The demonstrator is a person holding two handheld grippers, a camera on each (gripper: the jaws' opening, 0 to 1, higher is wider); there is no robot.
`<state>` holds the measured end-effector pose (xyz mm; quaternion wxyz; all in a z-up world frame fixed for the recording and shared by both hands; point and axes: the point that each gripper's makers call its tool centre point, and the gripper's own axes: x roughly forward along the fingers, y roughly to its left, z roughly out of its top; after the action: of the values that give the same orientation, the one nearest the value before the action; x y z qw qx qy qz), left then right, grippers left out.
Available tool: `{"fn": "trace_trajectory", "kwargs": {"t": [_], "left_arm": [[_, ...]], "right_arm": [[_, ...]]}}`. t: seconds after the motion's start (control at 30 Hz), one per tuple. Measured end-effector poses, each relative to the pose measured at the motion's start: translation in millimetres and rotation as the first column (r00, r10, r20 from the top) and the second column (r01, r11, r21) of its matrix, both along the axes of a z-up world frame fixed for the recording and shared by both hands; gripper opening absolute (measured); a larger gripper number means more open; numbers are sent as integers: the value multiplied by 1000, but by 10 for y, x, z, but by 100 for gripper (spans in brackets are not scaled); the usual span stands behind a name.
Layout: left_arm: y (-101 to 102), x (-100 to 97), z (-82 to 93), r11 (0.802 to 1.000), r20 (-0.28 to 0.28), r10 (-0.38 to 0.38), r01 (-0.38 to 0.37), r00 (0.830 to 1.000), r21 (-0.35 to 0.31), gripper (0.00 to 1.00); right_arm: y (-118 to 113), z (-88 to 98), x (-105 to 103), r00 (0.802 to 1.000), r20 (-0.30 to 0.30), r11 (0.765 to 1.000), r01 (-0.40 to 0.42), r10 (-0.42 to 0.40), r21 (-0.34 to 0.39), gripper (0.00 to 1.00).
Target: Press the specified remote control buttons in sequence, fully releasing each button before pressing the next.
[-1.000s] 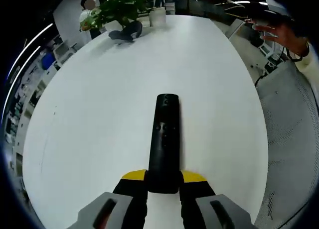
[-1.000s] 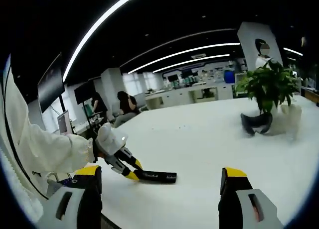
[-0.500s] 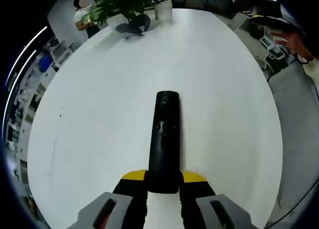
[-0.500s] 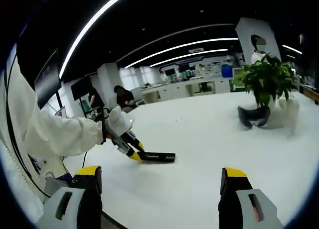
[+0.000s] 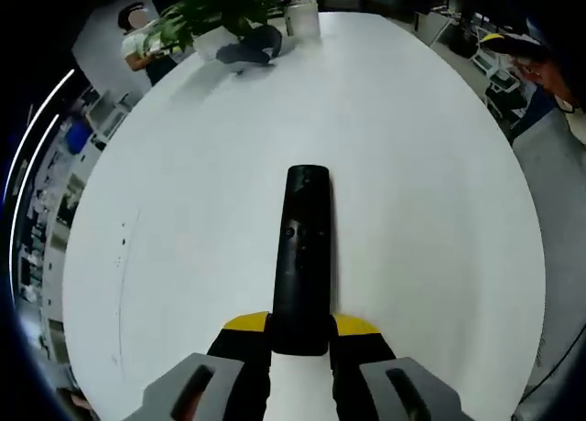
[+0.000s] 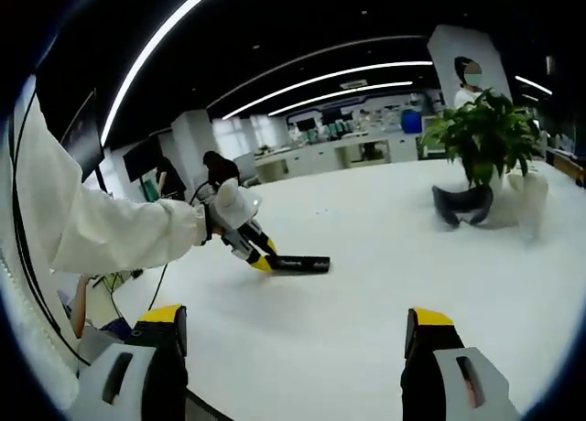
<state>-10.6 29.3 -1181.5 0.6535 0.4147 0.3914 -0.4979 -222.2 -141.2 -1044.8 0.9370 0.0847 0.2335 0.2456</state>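
A long black remote control (image 5: pixel 300 265) lies lengthwise between my left gripper's (image 5: pixel 300 328) yellow-tipped fingers, which are shut on its near end; its small buttons face up. It hangs just over the white table (image 5: pixel 183 201). From the right gripper view the same remote (image 6: pixel 298 264) shows small at centre left, held by the left gripper (image 6: pixel 263 261) in a white-gloved hand. My right gripper (image 6: pixel 295 334) stands open, its yellow-tipped fingers wide apart with nothing between them, well back from the remote.
A potted green plant (image 6: pixel 485 151) and a dark headset-like object (image 6: pixel 462 204) sit at the table's far end, with a white cup (image 5: pixel 302 20) beside them. People stand and sit beyond the table. A white sleeve (image 6: pixel 101 238) crosses the left.
Both cameras have shifted. In the right gripper view the left gripper and remote have moved slightly up and right. The grip on the remote is unchanged.
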Motion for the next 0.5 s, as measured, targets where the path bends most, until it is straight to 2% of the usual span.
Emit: {"fn": "trace_trajectory", "kwargs": {"t": [0.27,0.5], "left_arm": [[-30,292,-11,998,20,-47,47,999,29,21],[-33,470,-4,997,21,-50,49,999,53,22]], "right_arm": [[25,-91,49,1000,-24,1000,12,-12,-1,99],[64,-168,41,999,-42,999,-7,6,-34,99]]}}
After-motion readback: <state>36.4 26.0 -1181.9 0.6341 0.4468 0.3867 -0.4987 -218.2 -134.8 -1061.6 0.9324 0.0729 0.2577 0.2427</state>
